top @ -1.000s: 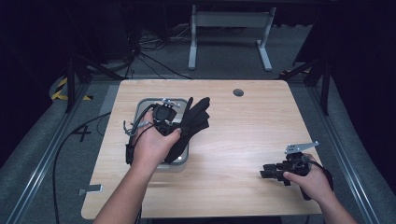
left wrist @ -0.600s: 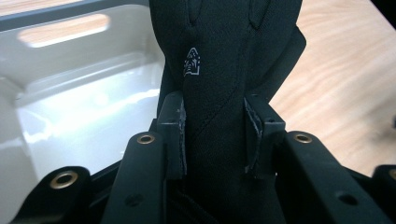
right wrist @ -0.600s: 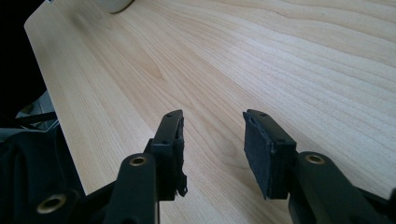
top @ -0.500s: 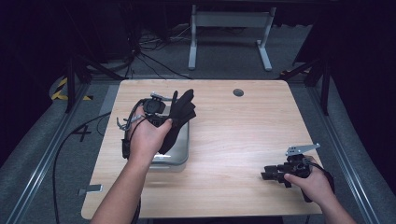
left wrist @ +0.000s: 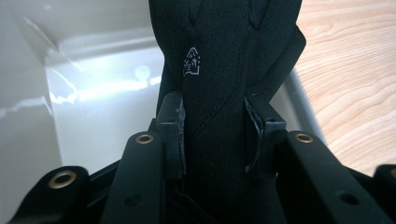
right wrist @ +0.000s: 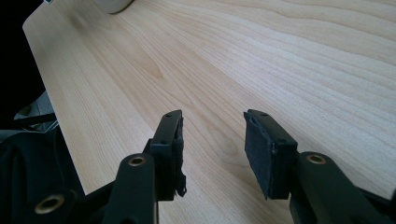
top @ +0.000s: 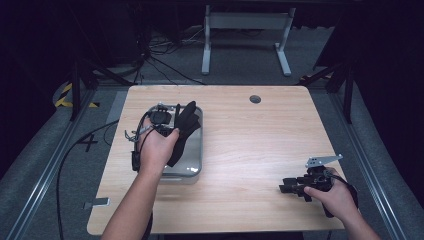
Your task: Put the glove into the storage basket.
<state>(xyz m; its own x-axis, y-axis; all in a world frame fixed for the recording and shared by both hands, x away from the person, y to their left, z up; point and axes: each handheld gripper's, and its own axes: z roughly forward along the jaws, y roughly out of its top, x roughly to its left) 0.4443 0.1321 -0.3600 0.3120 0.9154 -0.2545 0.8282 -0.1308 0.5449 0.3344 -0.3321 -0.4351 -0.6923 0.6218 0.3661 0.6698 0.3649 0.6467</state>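
Note:
A black glove (top: 184, 129) hangs over the shiny metal tray (top: 194, 165) at the table's left. My left gripper (top: 172, 131) is shut on it and holds it just above the tray. In the left gripper view the glove (left wrist: 219, 70) fills the gap between the pads (left wrist: 172, 126), and a small white logo shows on it. My right gripper (top: 286, 188) rests low over the wood at the front right, open, with nothing between its fingers (right wrist: 170, 140).
The wooden table (top: 260, 145) has a round cable hole (top: 255, 99) near its far edge. A cable runs off the table's left side to the floor. A white desk frame (top: 245, 35) stands behind the table.
My left gripper has carried the glove up and toward the far end of the tray, then settled a little lower over it. The right gripper has stayed put.

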